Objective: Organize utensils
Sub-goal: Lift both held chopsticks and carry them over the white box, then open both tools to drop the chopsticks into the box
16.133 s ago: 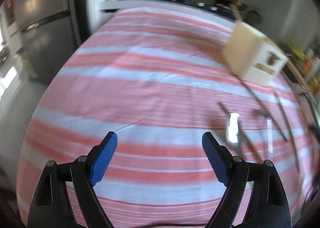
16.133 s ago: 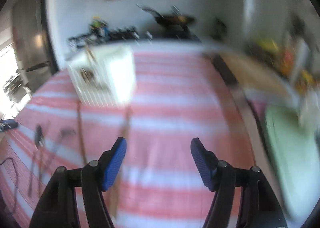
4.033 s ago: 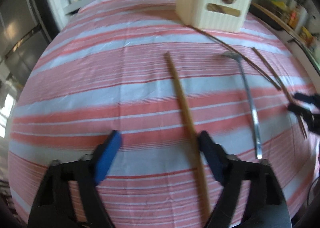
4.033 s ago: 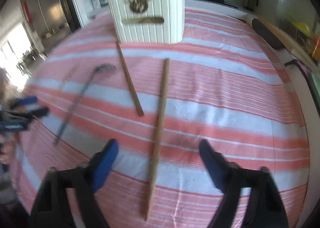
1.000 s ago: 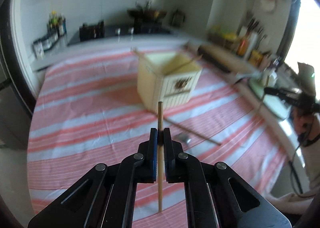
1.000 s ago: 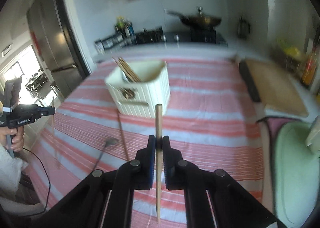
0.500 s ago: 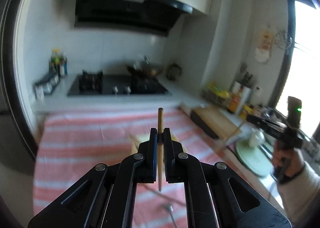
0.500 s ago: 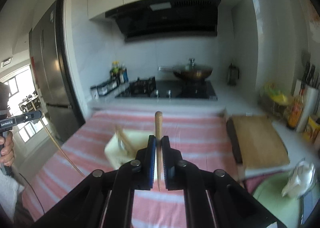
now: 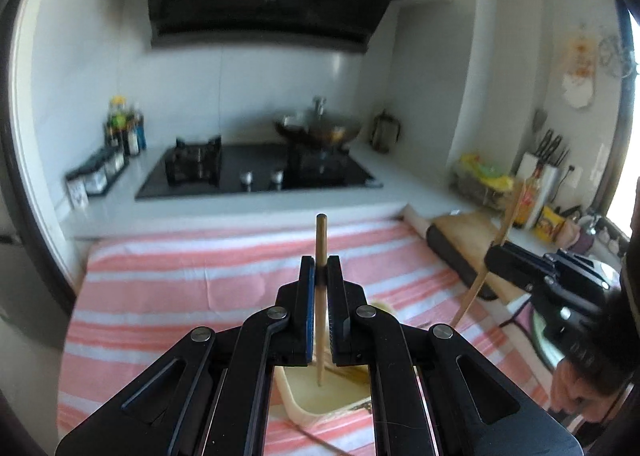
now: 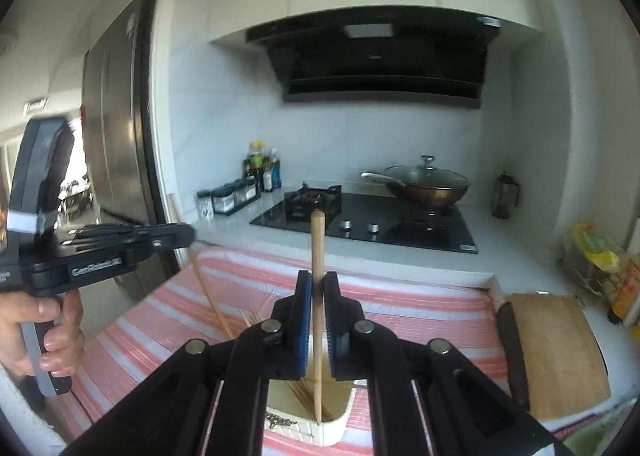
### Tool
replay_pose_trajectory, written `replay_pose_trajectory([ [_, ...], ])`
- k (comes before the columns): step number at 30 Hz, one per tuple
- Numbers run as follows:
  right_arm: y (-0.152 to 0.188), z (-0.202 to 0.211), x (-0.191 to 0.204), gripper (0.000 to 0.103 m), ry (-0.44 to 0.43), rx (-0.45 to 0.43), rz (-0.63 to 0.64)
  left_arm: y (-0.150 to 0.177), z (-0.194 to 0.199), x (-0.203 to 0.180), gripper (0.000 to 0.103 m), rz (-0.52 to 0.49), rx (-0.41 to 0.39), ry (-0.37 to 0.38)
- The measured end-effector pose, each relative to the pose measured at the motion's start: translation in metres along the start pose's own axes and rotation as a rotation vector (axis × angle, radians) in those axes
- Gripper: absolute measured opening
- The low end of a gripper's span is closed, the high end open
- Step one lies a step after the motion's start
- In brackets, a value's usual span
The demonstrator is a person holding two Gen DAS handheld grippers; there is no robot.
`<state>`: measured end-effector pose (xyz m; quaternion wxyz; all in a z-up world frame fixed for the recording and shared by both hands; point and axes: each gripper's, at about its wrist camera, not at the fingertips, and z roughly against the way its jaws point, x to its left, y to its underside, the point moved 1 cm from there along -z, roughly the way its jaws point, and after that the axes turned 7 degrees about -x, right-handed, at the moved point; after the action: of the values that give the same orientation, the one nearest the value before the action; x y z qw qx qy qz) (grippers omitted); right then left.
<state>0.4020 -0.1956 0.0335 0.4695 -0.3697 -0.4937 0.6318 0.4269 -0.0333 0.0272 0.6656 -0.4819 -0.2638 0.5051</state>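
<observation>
My left gripper (image 9: 320,270) is shut on a wooden chopstick (image 9: 320,240), held upright with its lower tip over the open cream utensil box (image 9: 304,396) below. My right gripper (image 10: 317,286) is shut on a second wooden chopstick (image 10: 317,244), also upright, its tip inside the same cream box (image 10: 332,422), which holds several sticks. The right gripper (image 9: 490,256) and its stick show at the right of the left wrist view. The left gripper (image 10: 192,234) and its stick show at the left of the right wrist view.
A red and white striped cloth (image 9: 180,288) covers the table. Behind it are a black hob (image 10: 360,215) with a wok (image 10: 428,183), spice jars (image 9: 100,171) and a fridge (image 10: 116,135). A wooden cutting board (image 10: 556,344) lies at the right.
Both grippers have come closer together over the cream box and lowered their chopsticks, whose tips now reach the box opening.
</observation>
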Motion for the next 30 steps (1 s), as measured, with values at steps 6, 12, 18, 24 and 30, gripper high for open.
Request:
replay_pose_trajectory([
  [6, 0.027, -0.041, -0.005, 0.006, 0.005, 0.056, -0.033, 0.028, -0.035, 0.013, 0.004, 0.046, 0.097, -0.017],
  [12, 0.015, -0.037, -0.010, 0.006, -0.008, 0.003, -0.071, 0.035, -0.037, 0.021, 0.004, 0.060, 0.103, -0.019],
  [18, 0.029, -0.047, -0.008, 0.006, -0.017, -0.015, -0.049, 0.041, -0.045, 0.021, 0.004, 0.079, 0.129, -0.010],
  [24, 0.065, -0.070, -0.004, 0.006, -0.024, 0.051, -0.041, 0.052, -0.054, 0.020, 0.004, 0.105, 0.181, -0.002],
  [30, 0.094, -0.078, -0.002, 0.030, -0.071, 0.213, -0.096, 0.072, -0.059, 0.034, 0.038, 0.247, 0.301, 0.053],
])
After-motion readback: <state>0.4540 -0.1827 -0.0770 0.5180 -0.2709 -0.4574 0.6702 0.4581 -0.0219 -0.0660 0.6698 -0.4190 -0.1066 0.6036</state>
